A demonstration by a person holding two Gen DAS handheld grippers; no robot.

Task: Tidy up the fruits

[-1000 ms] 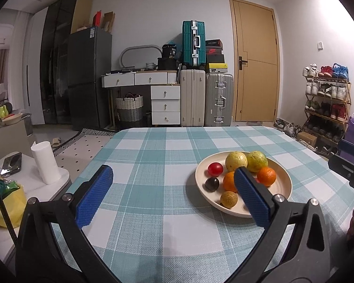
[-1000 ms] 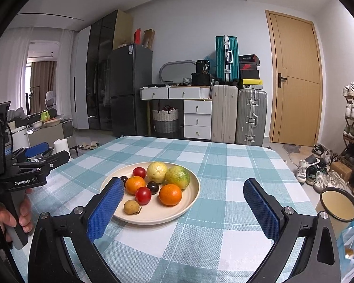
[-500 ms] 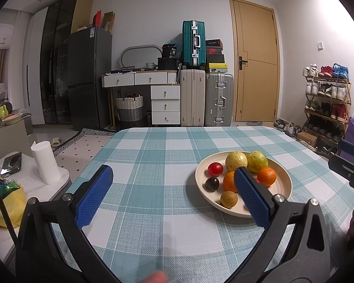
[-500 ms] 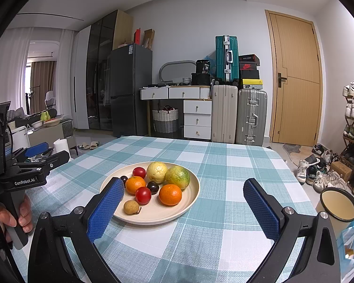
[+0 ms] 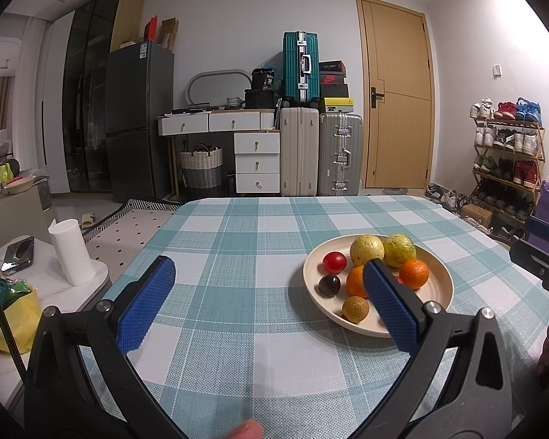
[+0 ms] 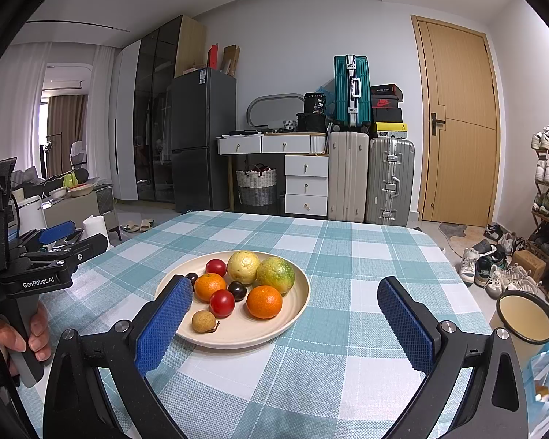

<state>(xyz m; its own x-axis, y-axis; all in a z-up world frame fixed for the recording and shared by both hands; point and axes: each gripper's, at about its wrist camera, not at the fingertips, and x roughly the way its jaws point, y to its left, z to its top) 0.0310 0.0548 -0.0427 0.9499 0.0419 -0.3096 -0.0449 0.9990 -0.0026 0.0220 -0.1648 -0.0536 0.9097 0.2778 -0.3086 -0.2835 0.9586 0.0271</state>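
On checked tablecloth [image 6: 347, 256], cream plate [image 6: 296, 303] held all visible fruit: two oranges [image 6: 264, 301], two tomatoes [image 6: 222, 303], yellow and green citrus, dark plums, longan. Left gripper [image 5: 267, 307] and right gripper [image 6: 285, 323] gaped wide, empty. Scene fitted gathering finished, or sorting pending.

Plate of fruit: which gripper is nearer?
Both close; the right looks slightly nearer. Right gripper is open with the plate just ahead-left; left gripper is open, plate ahead-right.
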